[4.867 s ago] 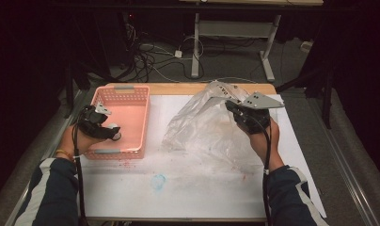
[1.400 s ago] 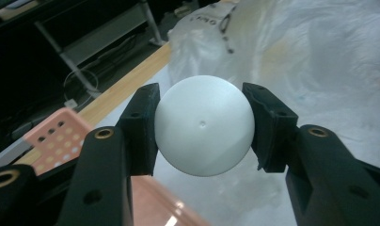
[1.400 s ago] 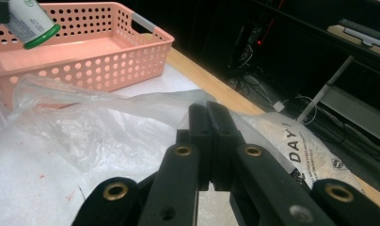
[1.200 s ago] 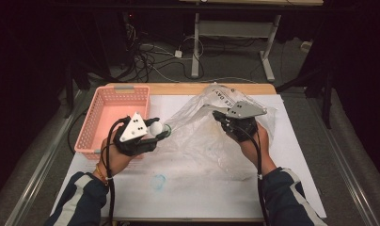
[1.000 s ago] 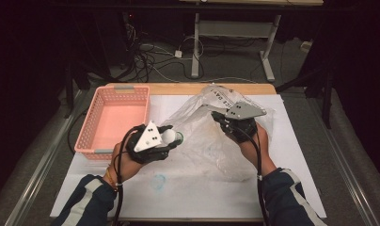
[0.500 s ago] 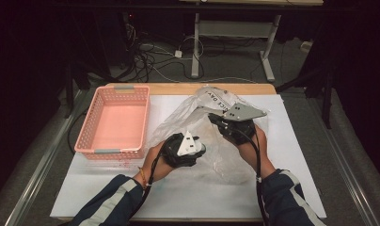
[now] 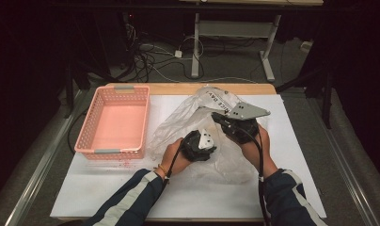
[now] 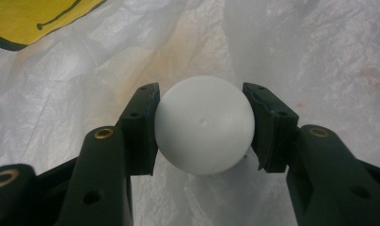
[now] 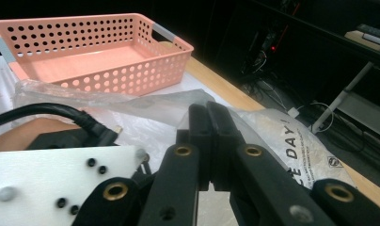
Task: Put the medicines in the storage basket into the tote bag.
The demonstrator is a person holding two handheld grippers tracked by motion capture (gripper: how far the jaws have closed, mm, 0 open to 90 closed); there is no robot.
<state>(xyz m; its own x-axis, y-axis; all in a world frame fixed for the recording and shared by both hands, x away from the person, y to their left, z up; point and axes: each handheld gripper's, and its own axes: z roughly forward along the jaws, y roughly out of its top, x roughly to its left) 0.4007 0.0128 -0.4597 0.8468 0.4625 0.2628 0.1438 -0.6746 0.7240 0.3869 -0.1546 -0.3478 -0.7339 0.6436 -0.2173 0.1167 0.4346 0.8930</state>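
A white ball [image 8: 204, 125] is clamped between the black jaws of my left gripper [image 8: 201, 94], which is shut on it. Crinkled translucent plastic of the bag [image 8: 291, 52] lies all around behind the ball. In the high view the left gripper [image 7: 207, 141] sits at the opening of the clear plastic bag [image 7: 183, 120] in the table's middle. My right gripper [image 7: 217, 117] is just to its right, shut on the bag's upper edge and lifting it. The right gripper view shows its jaws [image 9: 209, 113] pressed together on the bag's film [image 9: 282, 136].
An empty pink perforated basket [image 7: 115, 122] stands left of the bag on the white table sheet [image 7: 108, 188]. It appears again as the basket [image 9: 94, 52] beyond the right gripper. A yellow patch [image 8: 33, 16] shows in the plastic. Cables and a desk frame lie beyond the far edge.
My left gripper has travelled right from beside the basket to the bag's opening. The right gripper has stayed shut on the bag, almost still.
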